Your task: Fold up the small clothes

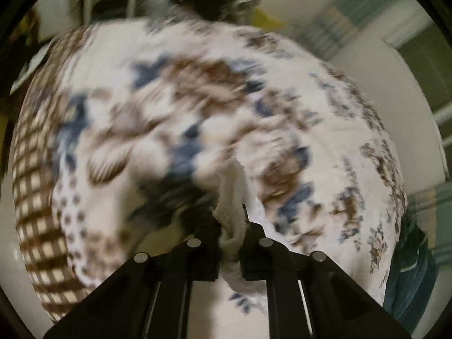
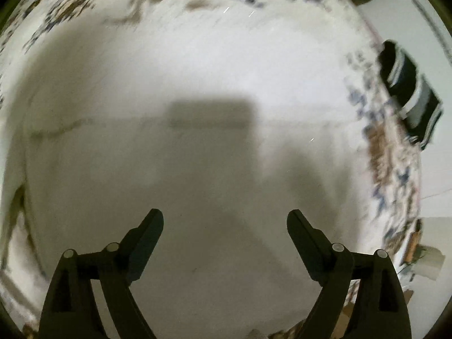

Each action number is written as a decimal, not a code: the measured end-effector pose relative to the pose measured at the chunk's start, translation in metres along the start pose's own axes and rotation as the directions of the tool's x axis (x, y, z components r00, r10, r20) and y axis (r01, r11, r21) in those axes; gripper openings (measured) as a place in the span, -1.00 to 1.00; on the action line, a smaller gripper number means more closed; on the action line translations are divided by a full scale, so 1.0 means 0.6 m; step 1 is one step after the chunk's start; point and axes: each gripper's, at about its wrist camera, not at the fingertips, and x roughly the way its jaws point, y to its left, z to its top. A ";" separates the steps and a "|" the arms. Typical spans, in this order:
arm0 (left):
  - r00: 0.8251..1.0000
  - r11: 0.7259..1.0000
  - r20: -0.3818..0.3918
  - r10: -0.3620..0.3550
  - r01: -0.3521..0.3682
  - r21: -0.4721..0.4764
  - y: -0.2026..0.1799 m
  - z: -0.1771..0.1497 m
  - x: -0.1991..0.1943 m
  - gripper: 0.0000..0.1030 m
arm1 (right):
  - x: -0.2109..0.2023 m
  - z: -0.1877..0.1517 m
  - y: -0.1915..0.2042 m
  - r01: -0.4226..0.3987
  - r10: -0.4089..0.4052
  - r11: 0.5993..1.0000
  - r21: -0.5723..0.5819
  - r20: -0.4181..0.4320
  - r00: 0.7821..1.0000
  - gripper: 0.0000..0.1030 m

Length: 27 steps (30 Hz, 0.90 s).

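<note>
- Bed cover (image 1: pixel 197 90): a white spread with blue and brown floral print and a brown check border on the left. It fills most of the left wrist view and is smeared by motion blur.
- White cloth (image 2: pixel 214 90): a broad, plain sheet of fabric that takes up the centre of the right wrist view, with the printed cover showing around its edges. Whether it is a garment laid flat or part of the bedding cannot be told.
- Striped garment (image 2: pixel 409 90): a dark piece with pale bands, lying at the far right, well apart from both tongs.
- Right tongs (image 2: pixel 225 219): spread wide and empty, poised over the white cloth; their shadow falls on it.
- Left tongs (image 1: pixel 230 227): drawn narrow and pinching the small white garment (image 1: pixel 230 197), a soft, thick-looking piece bunched between the fingers and hanging above the cover.
- Judgement on technique: the step appears to be carrying the small garment to a flat spot. It would be best lowered slowly so that it spreads instead of crumpling. The free right tongs could then take an opposite edge. The fabric looks limp, so a grip on a hem rather than a bunch should give a cleaner fold.
</note>
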 end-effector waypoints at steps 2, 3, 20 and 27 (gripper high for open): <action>0.999 0.996 0.028 -0.029 0.026 0.091 -0.059 0.009 -0.024 -0.85 | -0.002 0.017 -0.016 0.001 -0.001 1.000 0.003 0.027 1.000 1.00; 0.998 0.992 0.034 -0.045 0.041 0.120 -0.080 0.010 -0.031 -0.85 | 0.002 0.023 0.016 -0.016 0.016 1.000 0.012 0.036 0.999 1.00; 0.840 0.506 -0.489 -0.236 0.536 0.676 -0.695 -0.627 -0.015 -0.85 | 0.124 0.052 -0.205 -0.241 0.248 0.902 0.358 0.026 0.968 1.00; 0.815 0.350 -0.580 0.007 0.541 0.764 -0.771 -0.965 0.061 -0.76 | 0.189 0.021 -0.376 -0.297 0.335 0.867 0.400 -0.028 0.942 1.00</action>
